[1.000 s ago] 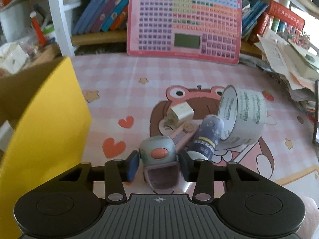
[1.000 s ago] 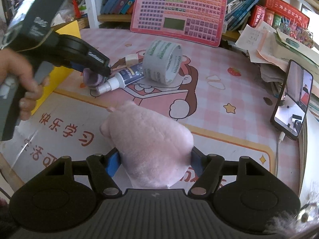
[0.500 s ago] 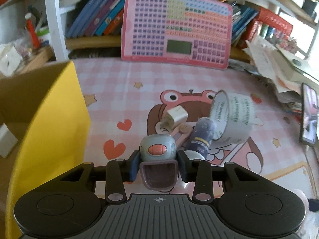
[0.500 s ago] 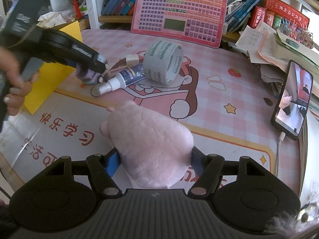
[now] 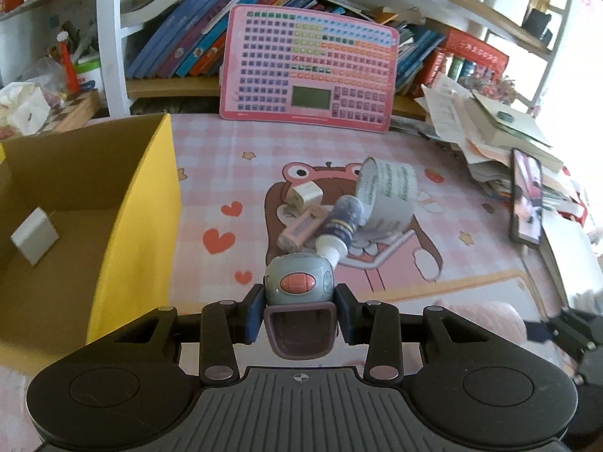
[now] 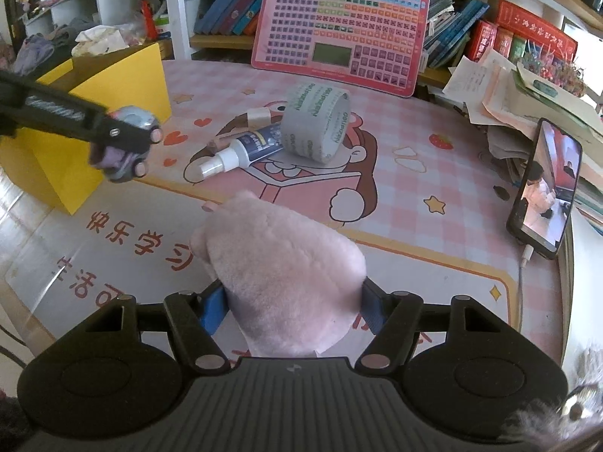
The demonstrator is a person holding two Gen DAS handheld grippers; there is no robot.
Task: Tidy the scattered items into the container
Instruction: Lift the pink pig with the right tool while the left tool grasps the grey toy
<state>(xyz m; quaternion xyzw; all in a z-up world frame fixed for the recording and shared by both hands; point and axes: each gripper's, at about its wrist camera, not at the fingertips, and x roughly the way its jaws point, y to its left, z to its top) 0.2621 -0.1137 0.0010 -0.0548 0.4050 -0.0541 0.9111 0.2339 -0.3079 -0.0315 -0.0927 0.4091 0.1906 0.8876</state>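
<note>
— Grippers first: what have you got in each?

— My left gripper (image 5: 298, 314) is clamped on the grey toy car (image 5: 299, 282), held in the air above the pink mat (image 5: 233, 158), beside the yellow box (image 5: 143, 218); my right gripper (image 6: 292, 307) is squeezed onto the pink plush toy (image 6: 282, 263).

— And the rest?

— On the mat the spray bottle (image 6: 248, 147) touches the tape roll (image 6: 316, 120), the white charger (image 5: 306, 194) just beside them; a white block (image 5: 34, 235) lies inside the box.
</note>
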